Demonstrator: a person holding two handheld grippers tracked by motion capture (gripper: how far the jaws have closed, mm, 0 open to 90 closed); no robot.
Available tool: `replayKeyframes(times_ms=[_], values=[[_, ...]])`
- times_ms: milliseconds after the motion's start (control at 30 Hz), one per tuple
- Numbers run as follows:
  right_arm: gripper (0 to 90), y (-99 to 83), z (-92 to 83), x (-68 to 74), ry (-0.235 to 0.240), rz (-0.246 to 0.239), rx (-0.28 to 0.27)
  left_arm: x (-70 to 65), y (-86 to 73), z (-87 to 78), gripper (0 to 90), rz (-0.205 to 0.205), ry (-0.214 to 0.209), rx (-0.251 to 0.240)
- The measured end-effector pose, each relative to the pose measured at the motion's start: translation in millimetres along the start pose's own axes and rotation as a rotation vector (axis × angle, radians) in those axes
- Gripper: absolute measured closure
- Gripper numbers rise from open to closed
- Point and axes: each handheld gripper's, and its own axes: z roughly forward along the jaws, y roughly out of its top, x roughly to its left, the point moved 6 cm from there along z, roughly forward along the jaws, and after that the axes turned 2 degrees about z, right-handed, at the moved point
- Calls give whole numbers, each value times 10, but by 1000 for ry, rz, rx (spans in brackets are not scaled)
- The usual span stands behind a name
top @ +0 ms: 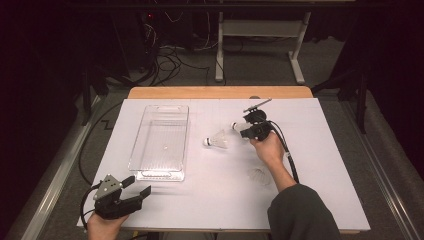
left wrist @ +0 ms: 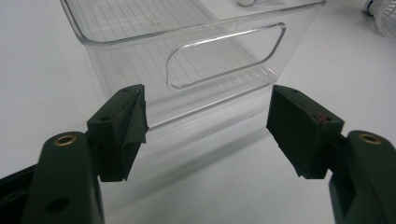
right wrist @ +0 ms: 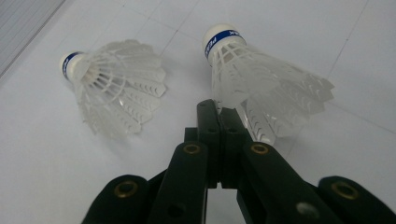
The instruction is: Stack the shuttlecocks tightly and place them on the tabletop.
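A clear plastic bin (top: 161,140) is set lengthwise near the white table's (top: 210,205) left edge. 1 loose shuttlecock (top: 258,175) is seen nearer its front edge.

The left gripper (left wrist: 208,133) is seen with its two black fingers (left wrist: 122,128) spread wide, nothing between them. Just beyond, a clear plastic bin (left wrist: 196,56) with a handle cutout is set on the white counter (left wrist: 42,84).

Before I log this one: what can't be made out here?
- Right hand-held gripper: right gripper view, jaws shut at a shuttlecock's skirt; the skirt hides whether they pinch it.
- Third shuttlecock: high view, small, partly behind the forearm.
- Clear bin: left gripper view, cut off by the top edge.
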Motion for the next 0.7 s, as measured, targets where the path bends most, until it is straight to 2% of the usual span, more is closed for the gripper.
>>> replayKeyframes(times_ms=[333, 700], values=[[900, -142, -97, 16, 34, -45, -2, -7, -6, 14, 298, 1, 1, 6], [900, -229, -156, 101, 68, -79, 1, -19, -10, 26, 298, 4, -1, 11]])
